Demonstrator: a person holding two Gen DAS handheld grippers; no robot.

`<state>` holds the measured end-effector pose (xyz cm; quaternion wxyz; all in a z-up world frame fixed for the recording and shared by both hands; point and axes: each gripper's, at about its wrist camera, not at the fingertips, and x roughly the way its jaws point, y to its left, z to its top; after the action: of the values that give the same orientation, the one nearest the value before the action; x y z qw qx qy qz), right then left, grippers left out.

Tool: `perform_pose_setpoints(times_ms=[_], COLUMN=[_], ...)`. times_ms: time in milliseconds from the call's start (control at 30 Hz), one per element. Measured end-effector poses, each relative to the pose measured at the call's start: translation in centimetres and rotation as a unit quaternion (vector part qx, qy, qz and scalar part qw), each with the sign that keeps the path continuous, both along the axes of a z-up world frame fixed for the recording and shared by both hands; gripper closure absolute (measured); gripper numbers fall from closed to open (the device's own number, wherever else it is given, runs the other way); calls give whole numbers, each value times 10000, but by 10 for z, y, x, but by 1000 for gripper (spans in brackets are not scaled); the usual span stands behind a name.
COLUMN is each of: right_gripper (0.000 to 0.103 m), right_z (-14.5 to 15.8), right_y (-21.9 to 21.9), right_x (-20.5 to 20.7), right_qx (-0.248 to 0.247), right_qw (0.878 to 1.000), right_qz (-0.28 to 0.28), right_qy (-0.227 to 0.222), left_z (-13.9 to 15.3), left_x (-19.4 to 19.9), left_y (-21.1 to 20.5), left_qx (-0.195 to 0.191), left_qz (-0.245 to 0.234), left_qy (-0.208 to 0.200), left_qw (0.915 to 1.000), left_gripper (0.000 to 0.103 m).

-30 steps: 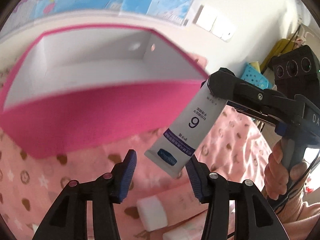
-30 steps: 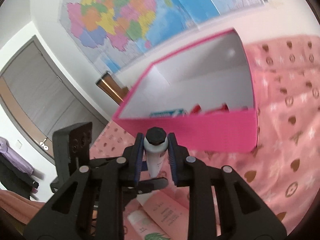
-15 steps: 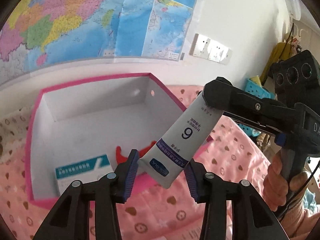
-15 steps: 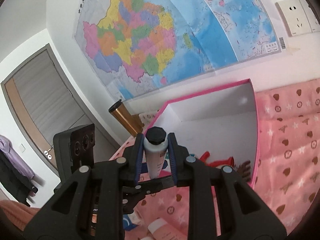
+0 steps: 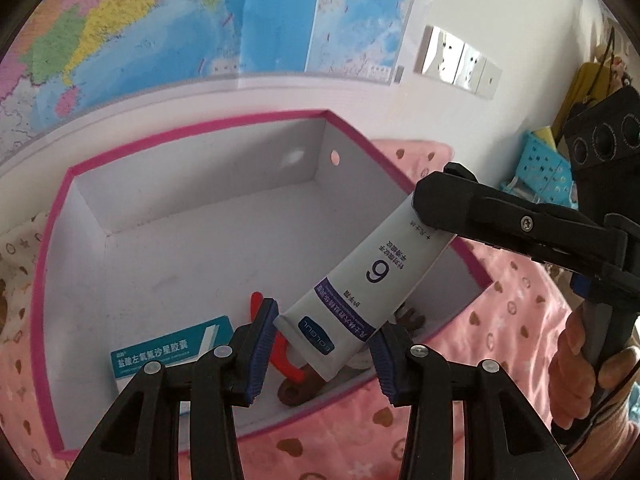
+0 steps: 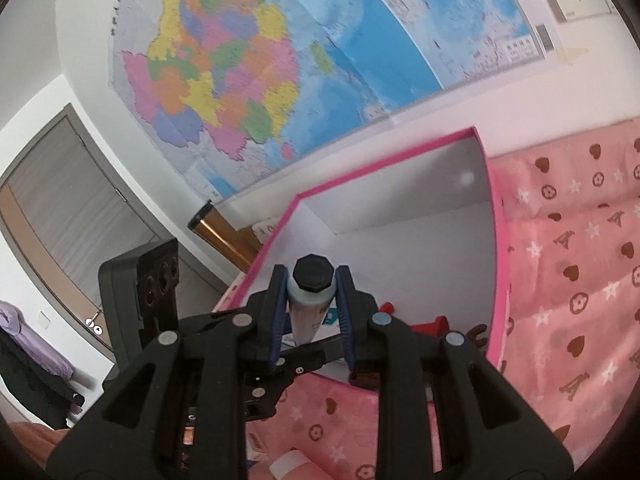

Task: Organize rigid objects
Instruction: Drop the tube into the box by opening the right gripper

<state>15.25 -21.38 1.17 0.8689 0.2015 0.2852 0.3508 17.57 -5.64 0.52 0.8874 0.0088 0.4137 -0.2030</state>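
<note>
Left wrist view shows the left gripper (image 5: 324, 344) with its blue pads (image 5: 262, 346) closed on the crimped flat tail of the grey tube (image 5: 360, 292), which slants up to the right over the pink box (image 5: 60, 300), above a teal carton (image 5: 160, 354) and a red piece (image 5: 280, 354) on its floor. Further right, the right gripper (image 6: 314, 314) is clamped on the tube's shoulder just below the black cap (image 6: 312, 274), so both ends are held. I judge it light, soft-walled and somewhat slick, so the firm shoulder or stiff crimp are the safest holds, not the squeezable middle
</note>
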Motion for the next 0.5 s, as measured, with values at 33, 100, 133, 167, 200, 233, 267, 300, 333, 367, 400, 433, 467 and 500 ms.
perform_pose_setpoints(times_ms=[33, 100, 133, 167, 200, 233, 267, 300, 333, 367, 400, 433, 467, 500], right_gripper=[76, 71, 69, 68, 67, 66, 66, 66, 66, 66, 66, 66, 66, 66], right_z=[-2, -5, -7, -8, -10, -11, -12, -12, -11, -10, -9, -9, -8, -8], right_y=[-1, -2, -3, -4, -6, -8, -12, -14, -17, -19, -21, -23, -23, -23], right_x=[2, 4, 4, 4, 4, 4, 2, 0, -4, -7, -9, -12, -14, -16], right_qx=[-62, -303, -523, -647, -831, -885, -930, -983, -1029, -1042, -1052, -1079, -1099, -1115], right_qw=[10000, 9992, 9975, 9962, 9937, 9926, 9912, 9898, 9886, 9881, 9877, 9871, 9868, 9865], right_qz=[-37, -274, -464, -581, -756, -830, -945, -1028, -1096, -1132, -1153, -1181, -1186, -1195], right_qy=[31, 35, 13, 10, 22, 42, 55, 36, -26, -59, -72, -98, -116, -129], left_z=[-2, -4, -4, -4, -4, -4, -4, -4, -3, -2, -1, 0, 1, 3], left_x=[1, 4, 4, 5, 3, 2, 0, -2, -3, -6, -8, -10, -12, -14], left_y=[-1, -2, -2, -1, -1, 0, 0, 1, 2, 4, 6, 7, 8, 9], left_qx=[22, 95, 92, 94, 111, 127, 144, 156, 147, 117, 75, 55, 53, 50], left_qz=[2, 45, 45, 51, 70, 70, 78, 76, 75, 70, 54, 44, 37, 33], left_qy=[24, 23, 29, 35, 4, -36, -71, -115, -143, -183, -208, -231, -275, -330], left_qw=[10000, 9999, 9999, 9999, 9999, 9999, 9998, 9998, 9998, 9997, 9997, 9997, 9996, 9994], left_gripper=[59, 58, 58, 58, 58, 58, 58, 58, 58, 58, 58, 58, 58, 58])
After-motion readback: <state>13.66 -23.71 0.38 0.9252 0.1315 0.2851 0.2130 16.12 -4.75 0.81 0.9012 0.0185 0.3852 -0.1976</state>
